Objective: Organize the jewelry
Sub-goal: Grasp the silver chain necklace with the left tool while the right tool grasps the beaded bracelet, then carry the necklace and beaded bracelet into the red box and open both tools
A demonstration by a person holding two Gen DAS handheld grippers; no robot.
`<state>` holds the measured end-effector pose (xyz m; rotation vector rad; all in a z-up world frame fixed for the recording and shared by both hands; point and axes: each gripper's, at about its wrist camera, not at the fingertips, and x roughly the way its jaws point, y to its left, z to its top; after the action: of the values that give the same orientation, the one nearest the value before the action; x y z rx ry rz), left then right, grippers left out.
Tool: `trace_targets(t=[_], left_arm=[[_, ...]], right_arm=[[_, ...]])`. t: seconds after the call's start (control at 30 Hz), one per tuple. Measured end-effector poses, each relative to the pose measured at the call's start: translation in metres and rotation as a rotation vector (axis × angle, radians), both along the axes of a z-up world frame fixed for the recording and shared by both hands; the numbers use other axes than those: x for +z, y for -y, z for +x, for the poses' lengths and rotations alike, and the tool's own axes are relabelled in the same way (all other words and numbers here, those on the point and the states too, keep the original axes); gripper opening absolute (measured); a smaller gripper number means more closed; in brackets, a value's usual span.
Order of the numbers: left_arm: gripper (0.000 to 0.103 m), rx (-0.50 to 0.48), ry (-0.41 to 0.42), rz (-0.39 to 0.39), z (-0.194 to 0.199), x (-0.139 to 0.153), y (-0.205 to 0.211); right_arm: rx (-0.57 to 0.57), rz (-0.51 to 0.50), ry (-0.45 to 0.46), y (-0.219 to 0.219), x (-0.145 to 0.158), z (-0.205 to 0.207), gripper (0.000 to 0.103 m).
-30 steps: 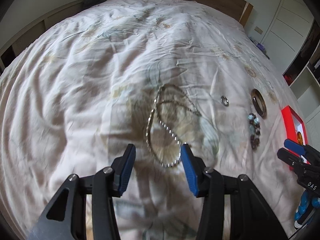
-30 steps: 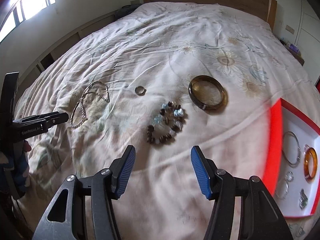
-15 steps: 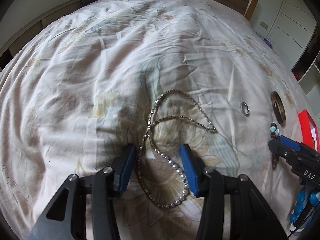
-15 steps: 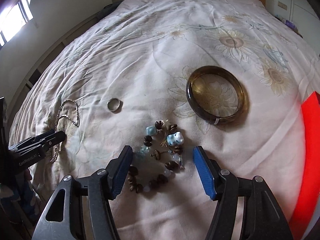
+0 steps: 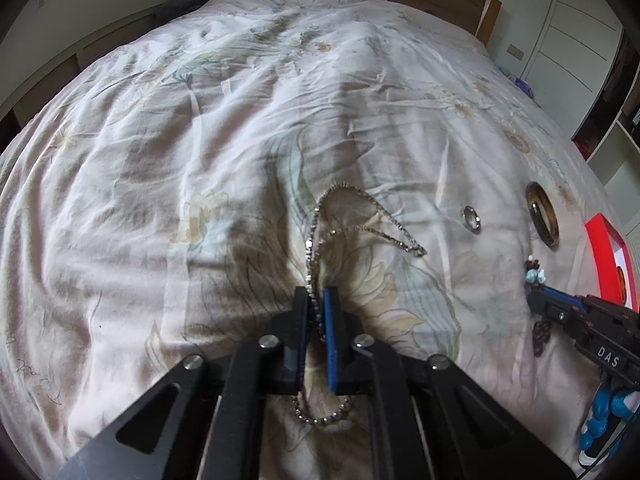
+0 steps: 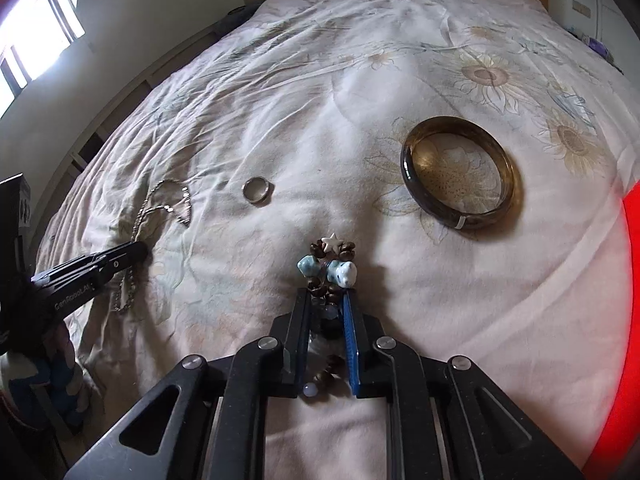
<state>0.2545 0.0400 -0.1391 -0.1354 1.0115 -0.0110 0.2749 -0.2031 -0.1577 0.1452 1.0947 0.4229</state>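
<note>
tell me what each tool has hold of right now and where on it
The left tool pinches the silver chain necklace along its near strands. The right tool is closing on the beaded bracelet, gripping its near half.

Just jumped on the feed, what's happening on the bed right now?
A person is sorting jewelry on the bedspread with two handheld grippers. The left gripper is shut on the silver chain necklace. The right gripper is closing around the beaded bracelet, whose beads sit between its jaws. Both pieces still rest on the fabric. A small silver ring and a dark bangle lie loose, untouched. The red tray sits at the right edge.
</note>
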Motion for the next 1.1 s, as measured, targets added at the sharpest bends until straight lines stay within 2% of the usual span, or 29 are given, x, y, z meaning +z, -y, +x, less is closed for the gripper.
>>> trace_targets(t=[0.33,0.63,0.9,1.1], left_arm=[[0.003,-0.005,0.063,-0.003,-0.029,0.038,0.005],[0.003,-0.050,0.147,0.006,-0.059,0.088,0.024],[0.003,-0.159,0.213,-0.017,-0.076,0.136,0.083],[0.003,-0.296,0.240,-0.078,-0.071,0.163,0.161]], right_arm=[[0.012,0.012,0.070,0.004,0.045,-0.042,0.015],[-0.028,0.026,0.157,0.027,0.093,-0.080,0.015],[-0.115,0.038,0.218,0.082,0.121,-0.115,0.015],[-0.194,0.001,0.243,0.149,0.127,-0.129,0.015]])
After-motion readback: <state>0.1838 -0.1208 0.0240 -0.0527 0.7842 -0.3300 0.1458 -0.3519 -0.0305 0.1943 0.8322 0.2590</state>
